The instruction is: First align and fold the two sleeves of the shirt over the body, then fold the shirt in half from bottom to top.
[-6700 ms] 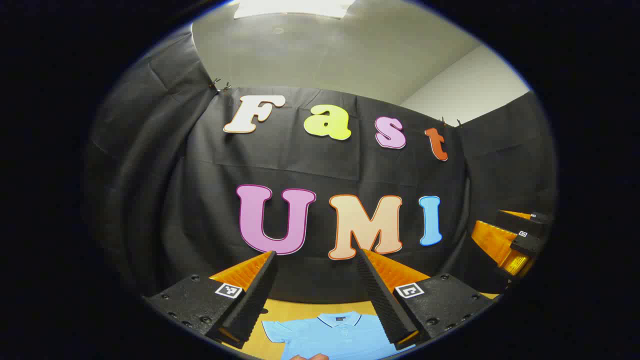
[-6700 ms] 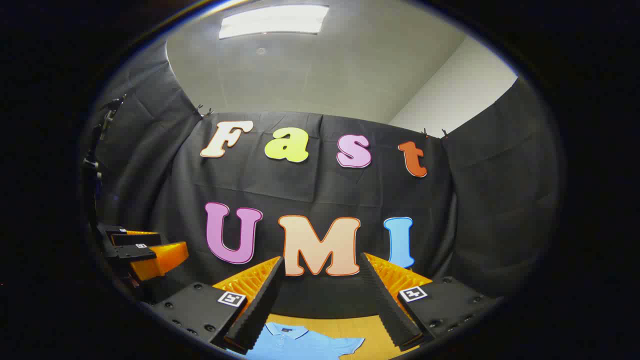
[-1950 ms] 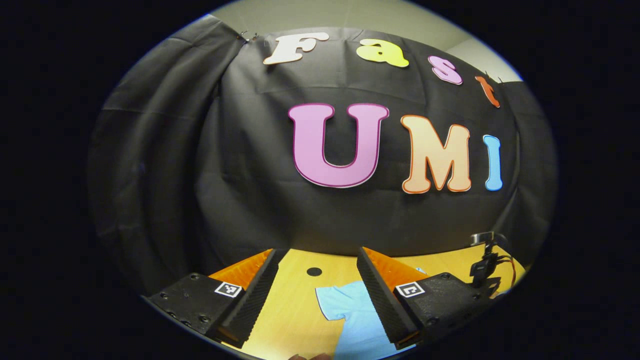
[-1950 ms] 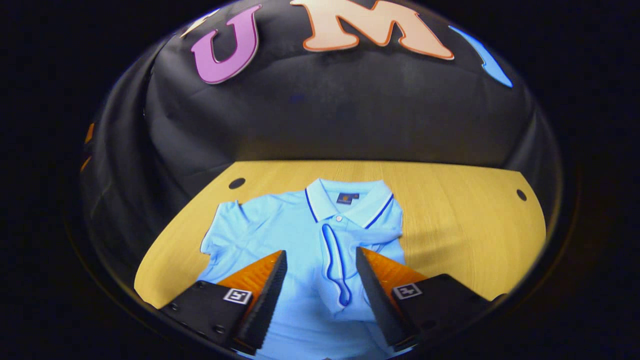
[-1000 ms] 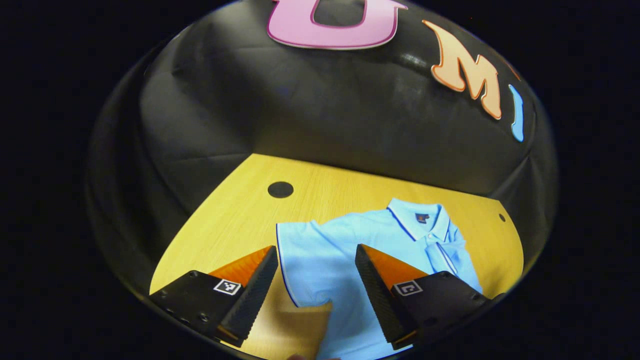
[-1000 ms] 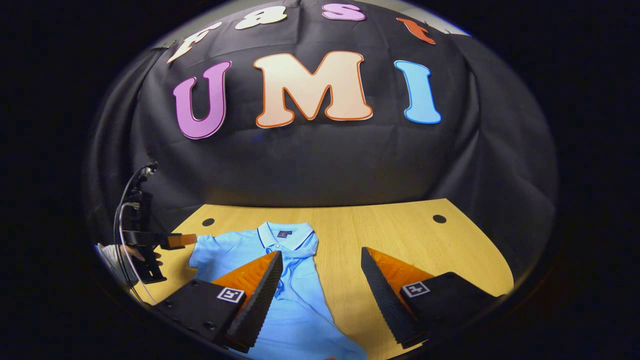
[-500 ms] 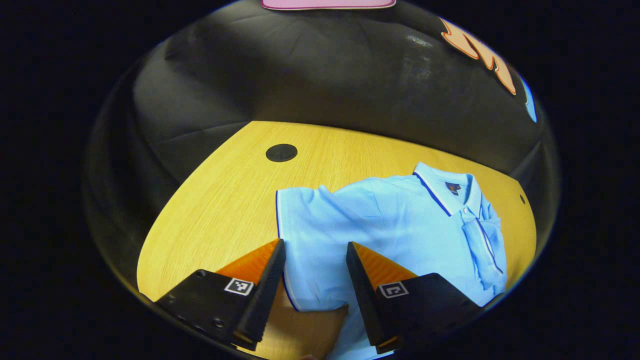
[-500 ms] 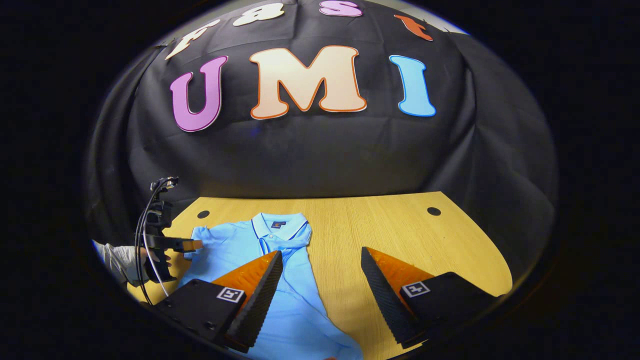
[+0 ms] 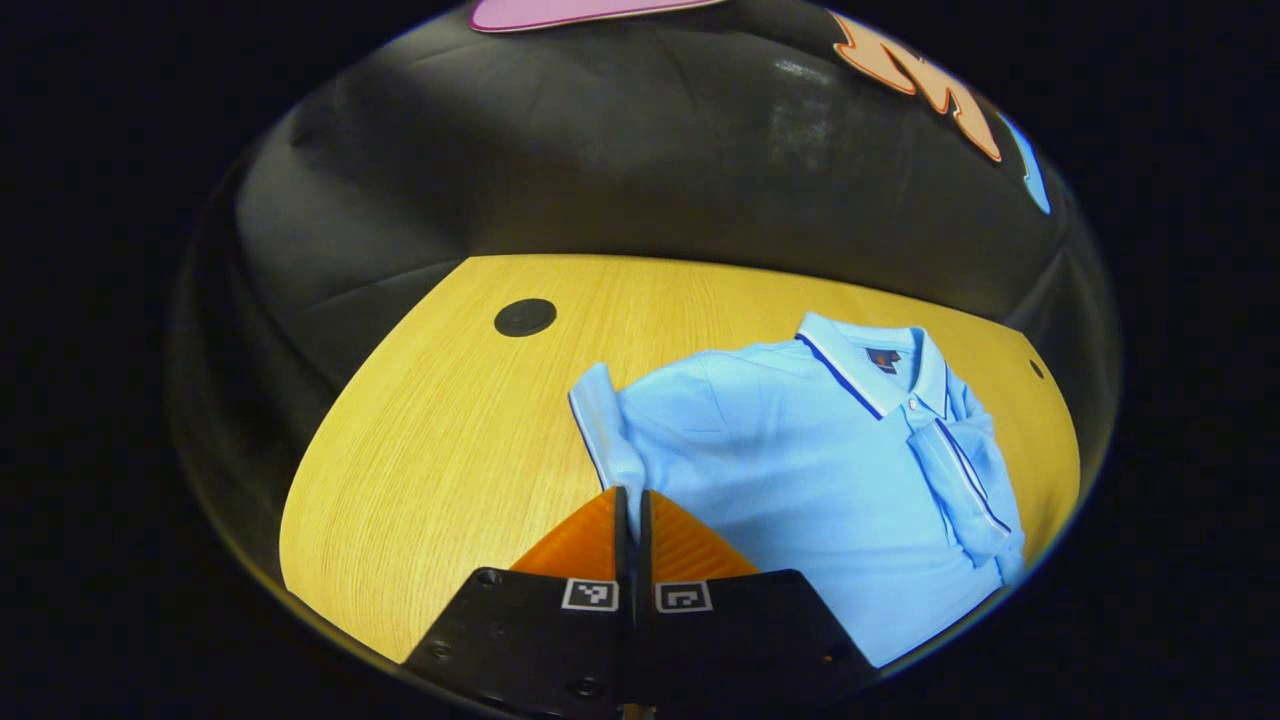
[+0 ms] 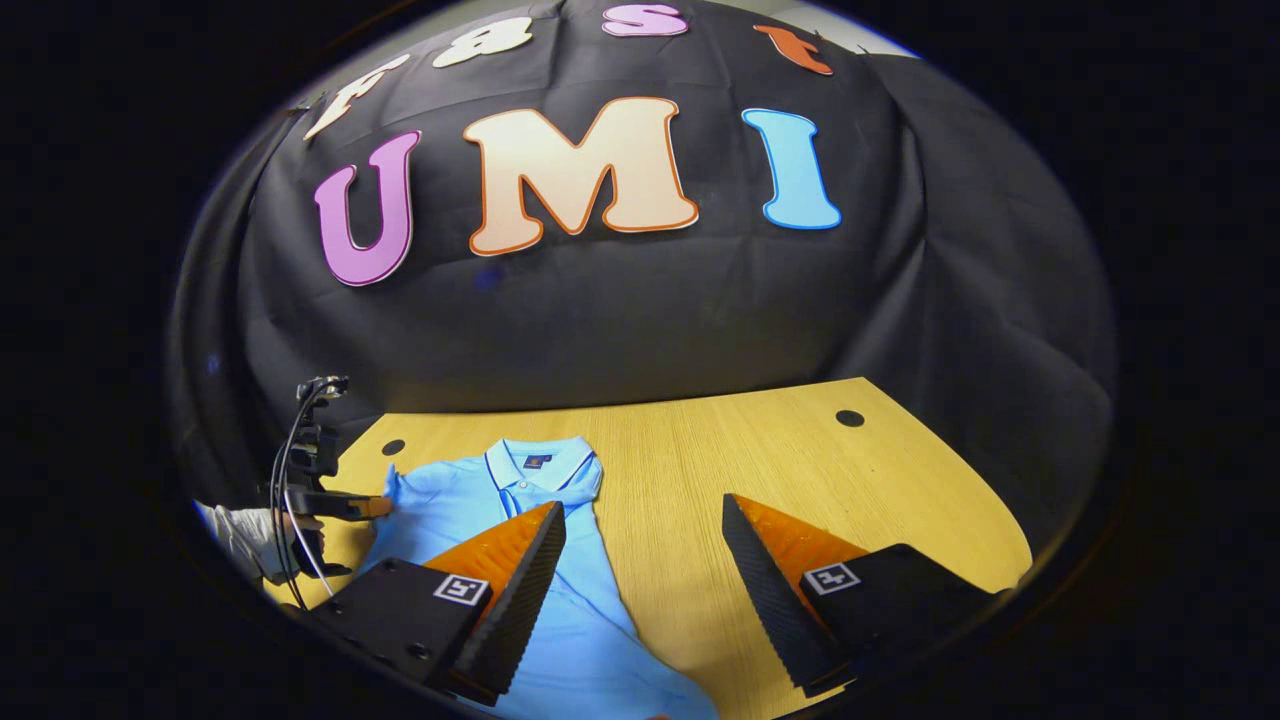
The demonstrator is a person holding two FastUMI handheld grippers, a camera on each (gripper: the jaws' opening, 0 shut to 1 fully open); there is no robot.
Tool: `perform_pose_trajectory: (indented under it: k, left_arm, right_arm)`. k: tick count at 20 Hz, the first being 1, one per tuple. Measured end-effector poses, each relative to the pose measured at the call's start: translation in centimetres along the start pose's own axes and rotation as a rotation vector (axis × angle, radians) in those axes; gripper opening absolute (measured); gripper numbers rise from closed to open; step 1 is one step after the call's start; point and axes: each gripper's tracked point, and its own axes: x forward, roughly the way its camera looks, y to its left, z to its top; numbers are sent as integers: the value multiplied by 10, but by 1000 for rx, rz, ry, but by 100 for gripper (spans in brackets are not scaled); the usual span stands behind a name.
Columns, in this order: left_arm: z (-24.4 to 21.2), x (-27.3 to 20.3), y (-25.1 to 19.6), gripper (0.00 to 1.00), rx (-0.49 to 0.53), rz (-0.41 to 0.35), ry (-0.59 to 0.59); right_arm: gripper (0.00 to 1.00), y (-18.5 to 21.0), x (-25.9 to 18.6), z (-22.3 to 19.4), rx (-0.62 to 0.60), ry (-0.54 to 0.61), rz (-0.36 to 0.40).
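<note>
A light blue polo shirt (image 9: 800, 460) with a dark-trimmed collar lies flat on the wooden table (image 9: 440, 420). Its far sleeve lies folded over the chest (image 9: 960, 480). My left gripper (image 9: 630, 495) is shut on the near sleeve's (image 9: 610, 440) cuff, which bunches up between the fingers. In the right gripper view the shirt (image 10: 470, 500) lies at the left, with the left gripper (image 10: 375, 507) pinching its sleeve. My right gripper (image 10: 640, 520) hangs open above the table beside the shirt, holding nothing.
The table has round cable holes near its back corners (image 9: 525, 317) (image 10: 850, 418). Black cloth walls close in the back and sides. A gloved hand (image 10: 250, 535) with cables holds the left gripper at the table's left edge.
My left gripper has closed on the near sleeve's cuff, bunching it; half a second ago its fingers stood open around it. The right gripper stays open, hardly moved.
</note>
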Motion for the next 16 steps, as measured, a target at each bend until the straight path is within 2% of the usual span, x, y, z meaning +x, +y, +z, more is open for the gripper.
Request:
perform_pose_trajectory:
  k: [2, 7, 11, 16]
  left_arm:
    - [15, -8, -18, 0, 17, -24, -36]
    - [42, -26, -86, 0, 136, -118, -93]
    - [29, -26, -129, 0, 184, -156, -56]
    - [5, -20, -166, 0, 165, -184, -6]
  right_arm:
    - [98, 1, -2, -1, 10, -2, 11]
    - [98, -8, -4, -4, 40, 3, 21]
    - [98, -26, -6, -5, 44, 1, 9]
    - [98, -50, -6, -11, 66, 18, 1]
